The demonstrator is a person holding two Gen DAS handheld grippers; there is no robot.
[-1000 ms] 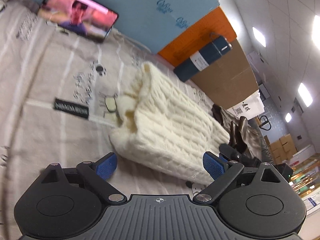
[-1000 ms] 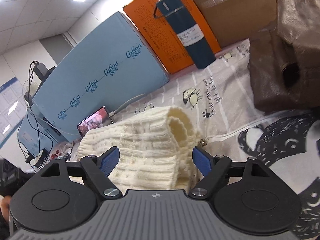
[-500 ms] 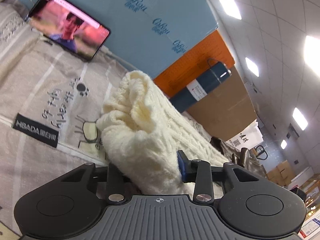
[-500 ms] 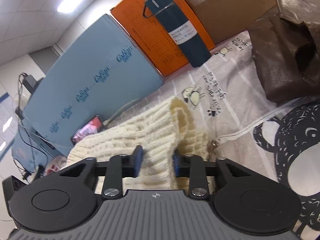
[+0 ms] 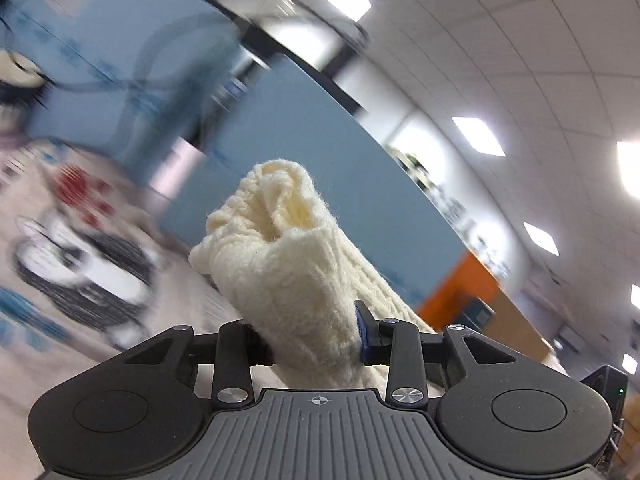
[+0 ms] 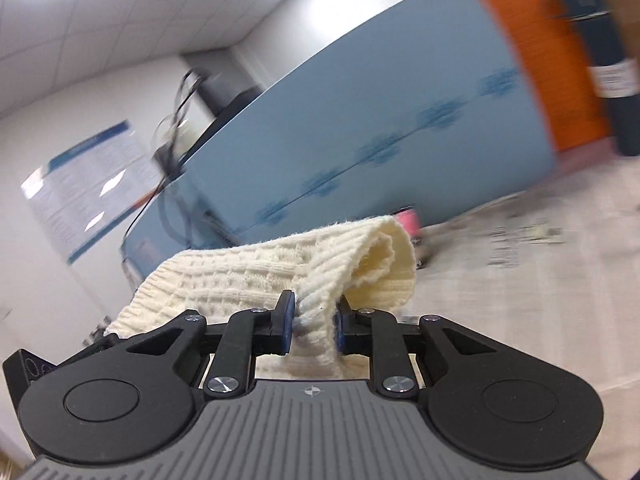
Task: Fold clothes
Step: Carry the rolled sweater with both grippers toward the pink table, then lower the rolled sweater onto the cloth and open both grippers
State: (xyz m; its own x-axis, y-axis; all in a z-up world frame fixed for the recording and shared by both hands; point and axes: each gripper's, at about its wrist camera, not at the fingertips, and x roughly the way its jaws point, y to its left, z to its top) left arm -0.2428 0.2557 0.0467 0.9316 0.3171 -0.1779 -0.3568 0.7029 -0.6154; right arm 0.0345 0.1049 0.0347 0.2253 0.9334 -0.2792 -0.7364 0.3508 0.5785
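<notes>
**Both grippers clamped on cream knit, lifted, heavy blur**

Left gripper (image 5: 314,338): jaws closed on a thick bunch of the cream knit sweater (image 5: 288,256). The cloth fills the whole gap and stands up toward 12 o'clock in the left wrist view. Right gripper (image 6: 311,326): jaws pinched tight on a ribbed edge of the same sweater (image 6: 320,264), with a folded loop sticking out toward 1 o'clock. The sweater looks raised off the printed bed cover (image 6: 540,280), held at two ends, with the middle span hidden from both cameras.

Risks, as judged from here:
- The left bite is bulky, probably several layers. A layer may slip out mid-carry and ruin the fold line.
- The right grip is on a narrow ribbed strip. Loose knit stretches, so the edge may pull long or slide out of the pads.
- Background smear suggests fast motion. A swing could make the hanging middle sag, twist or land bunched.
- If the hands end up uneven, the fold lands crooked.
- The dark blue bottle (image 6: 600,52) stands at 2 o'clock in the right wrist view, beside the orange panel (image 6: 532,60). A wide sweep of cloth could knock it.

Containers: only the bottle. It looks shut, and its contents cannot be seen. The blue board (image 5: 320,152) behind is a backdrop and holds nothing.
</notes>
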